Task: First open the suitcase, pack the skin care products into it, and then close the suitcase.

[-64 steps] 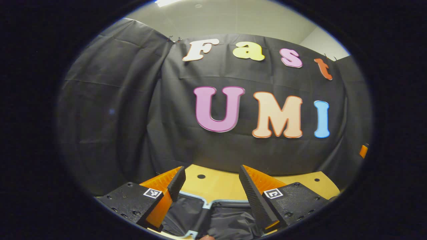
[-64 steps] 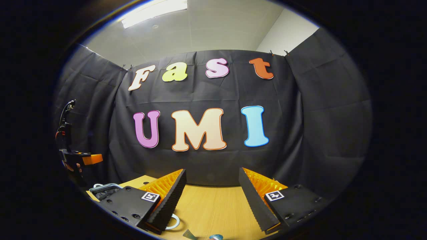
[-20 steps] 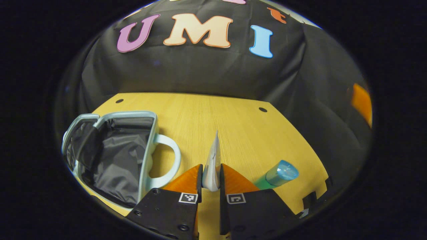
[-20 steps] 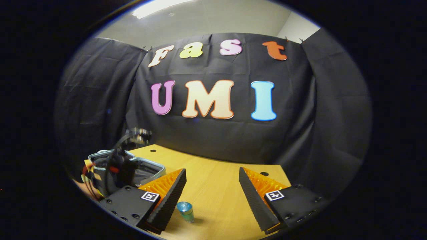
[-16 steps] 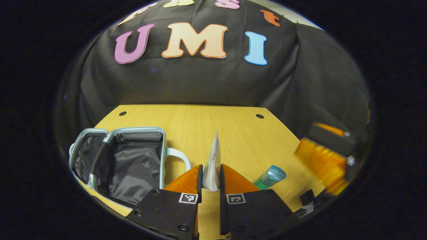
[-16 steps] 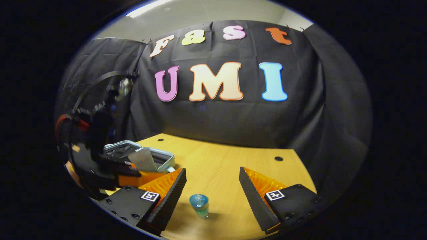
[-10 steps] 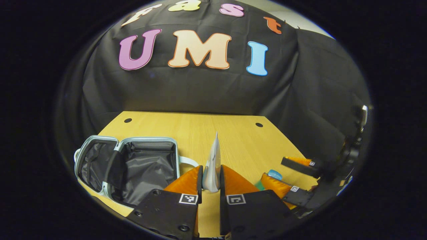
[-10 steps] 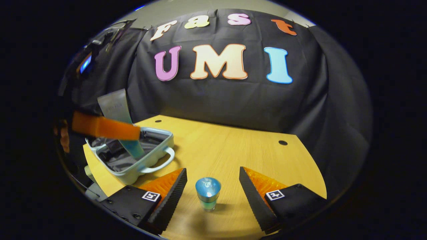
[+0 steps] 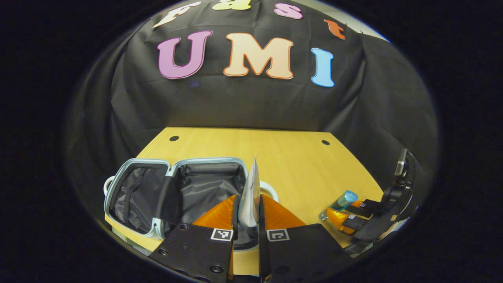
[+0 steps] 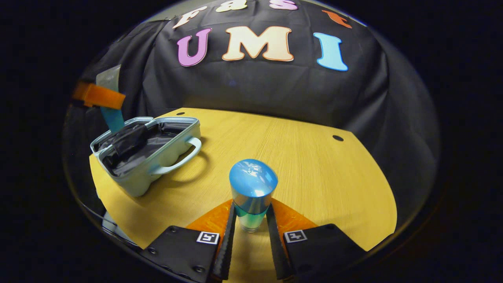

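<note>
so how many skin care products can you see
2: a flat sachet pinched in the left claw above the open suitcase, and a blue-capped bottle in the right claw on the table.

suitcase (image 10: 149,157) open at table (image 10: 314,184) left edge, right side bare, no obstacles w/in reach

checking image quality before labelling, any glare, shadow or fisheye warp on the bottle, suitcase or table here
Right gripper view: a bright glare patch sits on the blue-capped clear bottle, the pale blue open suitcase throws a soft shadow onto the wooden table, and the table's far edge bows. Left gripper view: the flat silver sachet in the left claw is sharp; the bottle near the picture's edge is small and squeezed.
</note>
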Motion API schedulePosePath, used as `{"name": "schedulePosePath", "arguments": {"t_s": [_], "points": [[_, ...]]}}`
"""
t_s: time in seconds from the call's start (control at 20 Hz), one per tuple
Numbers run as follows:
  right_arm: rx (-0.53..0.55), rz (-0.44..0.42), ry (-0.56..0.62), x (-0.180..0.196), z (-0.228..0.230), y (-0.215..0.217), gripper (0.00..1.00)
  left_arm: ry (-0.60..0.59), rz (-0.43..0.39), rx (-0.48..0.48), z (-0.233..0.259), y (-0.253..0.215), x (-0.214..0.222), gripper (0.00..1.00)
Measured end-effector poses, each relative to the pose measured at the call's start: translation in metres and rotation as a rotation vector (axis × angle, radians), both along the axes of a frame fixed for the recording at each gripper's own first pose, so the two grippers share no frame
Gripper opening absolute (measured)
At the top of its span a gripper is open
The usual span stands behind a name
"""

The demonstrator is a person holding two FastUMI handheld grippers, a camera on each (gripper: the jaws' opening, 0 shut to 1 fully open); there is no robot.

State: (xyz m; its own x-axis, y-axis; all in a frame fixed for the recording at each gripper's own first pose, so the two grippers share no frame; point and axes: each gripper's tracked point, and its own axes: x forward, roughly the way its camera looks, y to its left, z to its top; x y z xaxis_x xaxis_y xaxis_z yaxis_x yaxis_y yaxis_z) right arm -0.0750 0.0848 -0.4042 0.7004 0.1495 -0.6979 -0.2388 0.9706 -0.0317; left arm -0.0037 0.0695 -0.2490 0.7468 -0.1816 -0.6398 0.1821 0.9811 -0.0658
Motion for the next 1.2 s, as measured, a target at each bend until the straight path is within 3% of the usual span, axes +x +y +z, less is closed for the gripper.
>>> {"name": "schedulePosePath", "arguments": {"t_s": [0.25,0.5,0.55,0.6,0.8,0.95,1.05,1.2], "points": [[0.079,-0.016,0.028,0.002,0.031,0.027,0.43,0.116,0.064,0.057,-0.043,0.046,-0.001,0.17],[0.163,0.057,0.001,0.01,0.081,0.081,0.43,0.232,0.096,0.069,-0.09,0.071,0.001,0.17],[0.183,0.073,0.0,0.011,0.089,0.094,0.42,0.253,0.095,0.074,-0.099,0.075,0.001,0.2],[0.203,0.09,0.008,0.011,0.094,0.107,0.42,0.267,0.094,0.073,-0.106,0.078,0.003,0.17],[0.29,0.129,0.061,0.01,0.105,0.159,0.43,0.314,0.097,0.024,-0.125,0.081,0.007,0.21],[0.295,0.171,0.093,0.011,0.098,0.192,0.41,0.342,0.087,-0.033,-0.134,0.08,0.006,0.24],[0.295,0.186,0.114,0.011,0.092,0.208,0.43,0.293,0.068,-0.075,-0.123,0.078,0.014,0.31],[0.283,0.187,0.141,0.013,0.081,0.225,0.43,0.219,0.054,-0.038,-0.103,0.096,0.027,0.78]]}}
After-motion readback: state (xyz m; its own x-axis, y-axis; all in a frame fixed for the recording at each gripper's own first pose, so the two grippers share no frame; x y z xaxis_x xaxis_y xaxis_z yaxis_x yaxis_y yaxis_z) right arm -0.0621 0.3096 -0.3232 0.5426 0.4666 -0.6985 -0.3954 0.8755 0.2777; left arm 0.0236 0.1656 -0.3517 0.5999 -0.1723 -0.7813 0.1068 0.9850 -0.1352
